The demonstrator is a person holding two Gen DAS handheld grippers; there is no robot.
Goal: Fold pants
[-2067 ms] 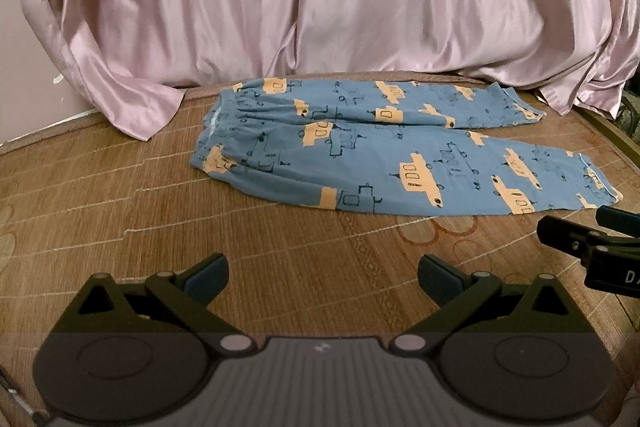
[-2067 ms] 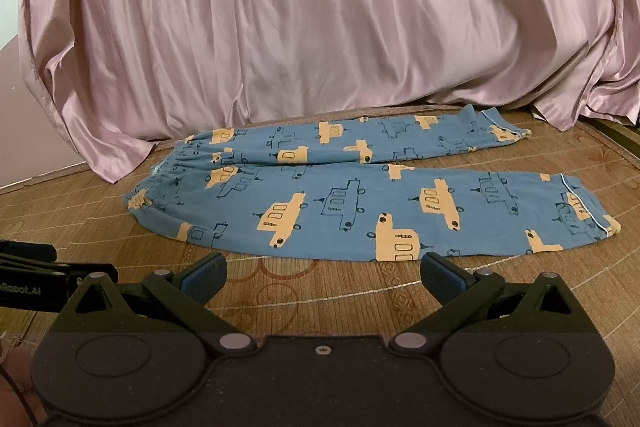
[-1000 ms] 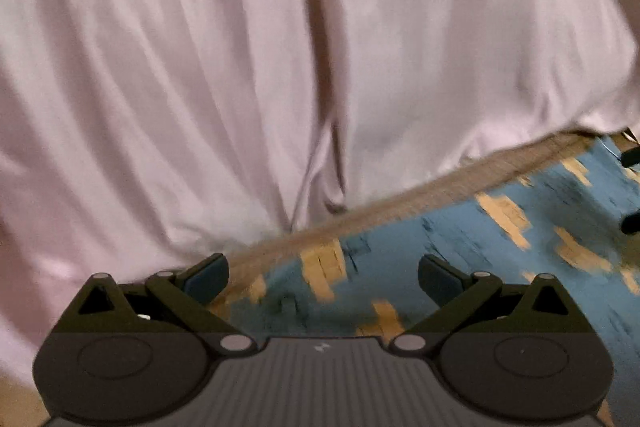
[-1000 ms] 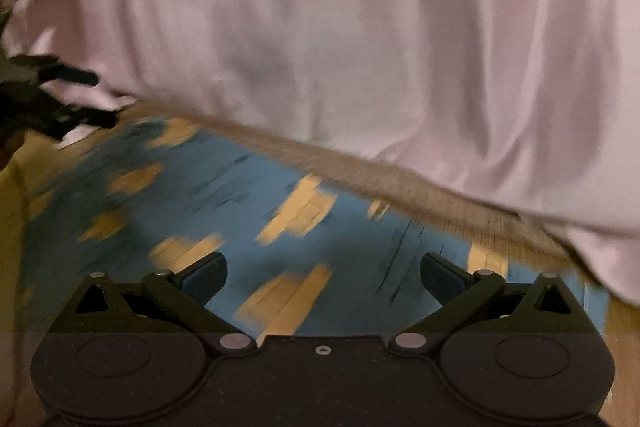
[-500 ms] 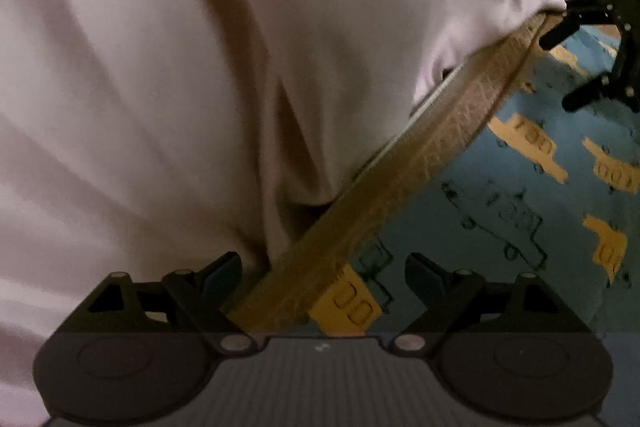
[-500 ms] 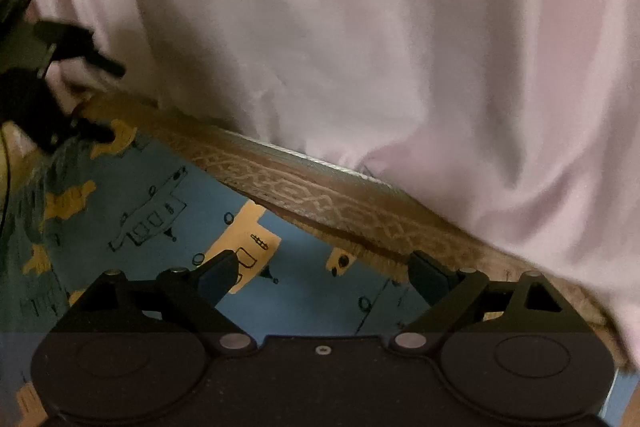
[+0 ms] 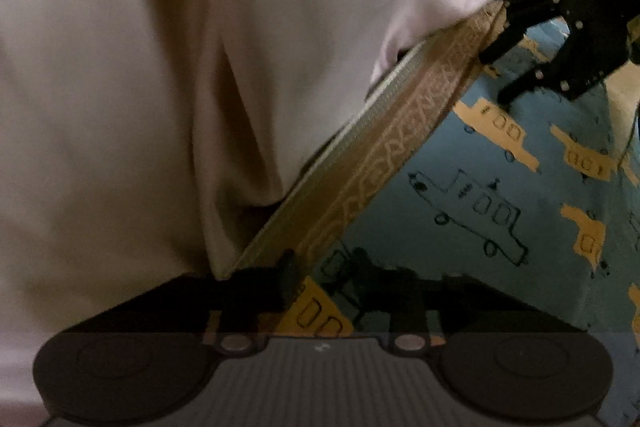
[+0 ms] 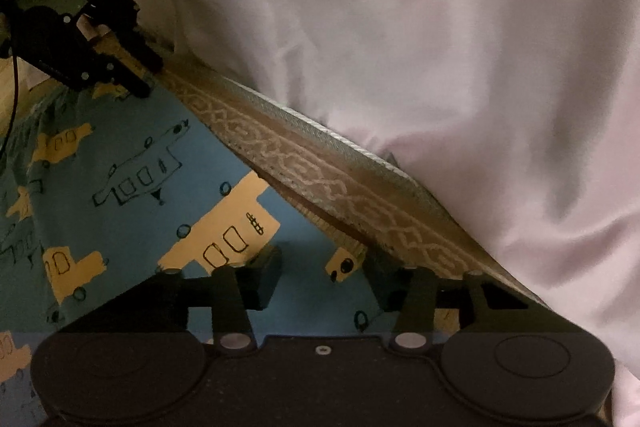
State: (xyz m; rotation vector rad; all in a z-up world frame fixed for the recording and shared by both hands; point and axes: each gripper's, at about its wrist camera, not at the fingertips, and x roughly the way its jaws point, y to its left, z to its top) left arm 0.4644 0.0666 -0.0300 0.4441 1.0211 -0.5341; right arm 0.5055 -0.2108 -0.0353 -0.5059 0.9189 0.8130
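I see the blue pants (image 7: 500,187), printed with orange and outlined vehicles, lying flat on the mat just beside its patterned border (image 7: 400,143). My left gripper (image 7: 324,275) and right gripper (image 8: 320,271) straddle their far edge, jaws parted, nothing pinched.

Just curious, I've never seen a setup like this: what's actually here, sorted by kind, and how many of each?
Grippers: 2, the left gripper and the right gripper
Pants: 1, blue pants
Mats: 1, woven mat
Drapes: 1, pink drape
Total: 5
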